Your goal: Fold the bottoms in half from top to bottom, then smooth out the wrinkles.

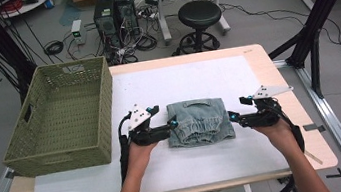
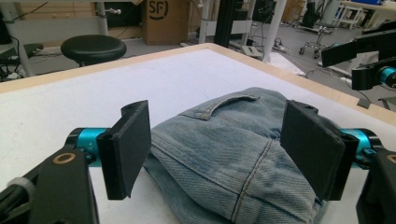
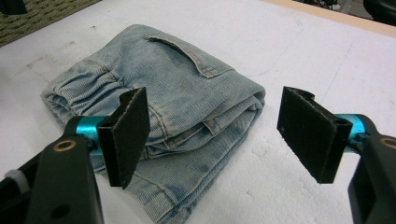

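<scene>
I find the folded jeans (image 1: 197, 121) lying mid-tabletop (image 1: 267, 153). My left claw (image 1: 172, 124) at its 9 o'clock and right claw (image 1: 232, 116) at 3 o'clock stand wide apart, gripping nothing.

Each claw, the left claw (image 1: 171, 124) and the right claw (image 1: 232, 116), is black with flat rectangular black pads (image 2: 312, 148), turquoise collars behind them, a grey three-cornered plate on top and a black trailing cable. The forearms are bare.
</scene>
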Demonstrator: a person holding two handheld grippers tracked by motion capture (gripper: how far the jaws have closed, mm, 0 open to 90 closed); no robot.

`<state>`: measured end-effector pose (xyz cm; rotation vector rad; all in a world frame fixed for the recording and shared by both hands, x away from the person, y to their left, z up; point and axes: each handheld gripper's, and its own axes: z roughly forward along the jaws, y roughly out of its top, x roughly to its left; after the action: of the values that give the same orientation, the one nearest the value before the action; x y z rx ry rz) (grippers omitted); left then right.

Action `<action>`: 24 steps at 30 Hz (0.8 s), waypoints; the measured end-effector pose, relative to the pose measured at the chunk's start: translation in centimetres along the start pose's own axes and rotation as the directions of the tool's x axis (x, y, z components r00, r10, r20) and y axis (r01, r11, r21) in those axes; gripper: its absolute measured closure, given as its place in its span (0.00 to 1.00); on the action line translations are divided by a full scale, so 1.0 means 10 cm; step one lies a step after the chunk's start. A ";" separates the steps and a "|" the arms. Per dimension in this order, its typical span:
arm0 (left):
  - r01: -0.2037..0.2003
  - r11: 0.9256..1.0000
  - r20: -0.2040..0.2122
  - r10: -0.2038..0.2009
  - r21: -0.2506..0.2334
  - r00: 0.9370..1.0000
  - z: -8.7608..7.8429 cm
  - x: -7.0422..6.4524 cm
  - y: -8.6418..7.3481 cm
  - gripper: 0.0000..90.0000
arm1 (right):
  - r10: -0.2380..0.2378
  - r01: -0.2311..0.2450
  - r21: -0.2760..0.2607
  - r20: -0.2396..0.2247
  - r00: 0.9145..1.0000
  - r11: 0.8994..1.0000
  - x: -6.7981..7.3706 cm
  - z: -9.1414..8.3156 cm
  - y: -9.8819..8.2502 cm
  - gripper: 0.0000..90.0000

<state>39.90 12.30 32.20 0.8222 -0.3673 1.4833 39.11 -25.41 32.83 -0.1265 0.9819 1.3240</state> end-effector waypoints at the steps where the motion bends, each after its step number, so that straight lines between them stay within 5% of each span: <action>1: 0.001 1.000 -0.002 -0.001 0.002 1.000 -0.01 0.00 0.00 0.27 | 0.000 0.000 0.000 0.002 1.000 1.000 0.00 0.00 0.00 0.29; 16: 0.007 1.000 -0.007 -0.007 0.003 1.000 -0.18 0.03 -0.03 0.27 | 0.012 -0.012 0.004 0.006 1.000 1.000 -0.01 -0.02 -0.06 0.29; 19: 0.027 1.000 -0.035 -0.027 0.002 0.999 -0.19 0.05 -0.06 0.26 | 0.016 -0.017 0.009 0.005 1.000 1.000 -0.01 -0.01 -0.08 0.29; 24: 0.062 0.997 -0.044 -0.060 0.054 0.997 -0.17 0.10 -0.13 0.26 | 0.018 -0.018 0.019 0.005 1.000 1.000 -0.03 0.02 -0.12 0.29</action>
<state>40.75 14.37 31.37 0.8376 -0.2678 1.4571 40.24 -25.86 32.62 -0.1002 0.9930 1.3308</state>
